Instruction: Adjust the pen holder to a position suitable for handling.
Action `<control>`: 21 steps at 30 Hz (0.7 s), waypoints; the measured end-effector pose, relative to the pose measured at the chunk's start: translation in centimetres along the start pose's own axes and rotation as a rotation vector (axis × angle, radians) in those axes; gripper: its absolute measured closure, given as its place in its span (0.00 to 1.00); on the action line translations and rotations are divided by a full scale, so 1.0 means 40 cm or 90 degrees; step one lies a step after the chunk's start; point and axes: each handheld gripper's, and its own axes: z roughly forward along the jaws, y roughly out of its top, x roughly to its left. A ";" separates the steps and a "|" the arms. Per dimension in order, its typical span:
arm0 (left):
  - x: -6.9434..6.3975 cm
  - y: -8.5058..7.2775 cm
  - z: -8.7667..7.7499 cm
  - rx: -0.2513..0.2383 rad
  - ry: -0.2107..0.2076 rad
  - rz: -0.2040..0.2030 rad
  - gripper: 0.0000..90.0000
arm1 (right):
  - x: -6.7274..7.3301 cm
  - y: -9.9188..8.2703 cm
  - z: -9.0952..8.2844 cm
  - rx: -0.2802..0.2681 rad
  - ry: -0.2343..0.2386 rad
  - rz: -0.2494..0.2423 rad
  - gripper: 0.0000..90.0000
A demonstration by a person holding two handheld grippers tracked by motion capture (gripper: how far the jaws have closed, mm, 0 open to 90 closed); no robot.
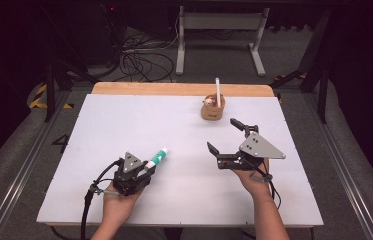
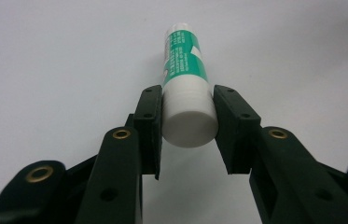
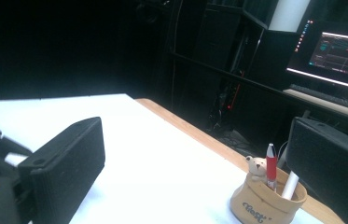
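A green and white tube (image 1: 159,156) with a white cap pokes out of my left gripper (image 1: 149,165) at the near left of the table, pointing away and to the right. In the left gripper view both pads press on the white cap end of the tube (image 2: 183,56), so the left gripper (image 2: 188,116) is shut on it. My right gripper (image 1: 222,134) is held at the near right with its jaws wide apart and nothing between them. In the right gripper view the right gripper (image 3: 195,158) faces a tan pen holder (image 3: 267,200).
The tan pen holder (image 1: 213,109) stands at the far right of the white table mat (image 1: 149,115), with a white pen (image 1: 218,89) upright in it. Close up it shows a red pen (image 3: 271,165) and a small bear figure (image 3: 257,167). A wooden edge (image 1: 174,88) borders the far side.
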 end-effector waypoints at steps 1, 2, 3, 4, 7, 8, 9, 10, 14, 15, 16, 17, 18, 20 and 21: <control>-0.001 0.004 -0.003 -0.001 -0.003 0.002 0.72 | 0.002 -0.001 0.001 0.002 0.002 -0.006 0.06; -0.002 0.008 -0.005 -0.002 -0.008 0.004 0.72 | 0.003 -0.001 0.003 0.004 0.006 -0.012 0.06; -0.004 0.011 -0.008 -0.006 -0.013 0.006 0.72 | 0.005 -0.002 0.004 0.007 0.009 -0.018 0.06; -0.006 0.014 -0.010 -0.008 -0.016 0.008 0.72 | 0.006 -0.003 0.005 0.008 0.012 -0.022 0.07; -0.009 0.023 -0.017 -0.015 -0.027 0.010 0.72 | 0.010 -0.005 0.009 0.011 0.022 -0.028 0.07; -0.011 0.026 -0.020 -0.016 -0.033 0.010 0.72 | 0.011 -0.005 0.010 0.012 0.023 -0.030 0.07; -0.013 0.029 -0.021 -0.018 -0.037 0.011 0.72 | 0.012 -0.005 0.011 0.012 0.025 -0.031 0.07; -0.015 0.032 -0.023 -0.020 -0.041 0.014 0.72 | 0.013 -0.005 0.012 0.013 0.027 -0.034 0.07; -0.021 0.046 -0.028 -0.026 -0.052 0.026 0.72 | 0.018 -0.006 0.015 0.019 0.036 -0.048 0.07; -0.022 0.050 -0.029 -0.027 -0.057 0.028 0.72 | 0.020 -0.006 0.017 0.019 0.039 -0.052 0.07; -0.024 0.054 -0.029 -0.028 -0.062 0.030 0.72 | 0.022 -0.006 0.017 0.021 0.043 -0.057 0.08; -0.026 0.058 -0.029 -0.030 -0.067 0.029 0.72 | 0.024 -0.007 0.018 0.024 0.047 -0.063 0.08; -0.027 0.062 -0.029 -0.029 -0.072 0.032 0.72 | 0.026 -0.007 0.020 0.024 0.051 -0.069 0.09; -0.031 0.071 -0.027 -0.032 -0.079 0.038 0.72 | 0.030 -0.009 0.024 0.028 0.059 -0.076 0.09; -0.033 0.076 -0.027 -0.034 -0.081 0.039 0.72 | 0.032 -0.010 0.026 0.031 0.063 -0.082 0.10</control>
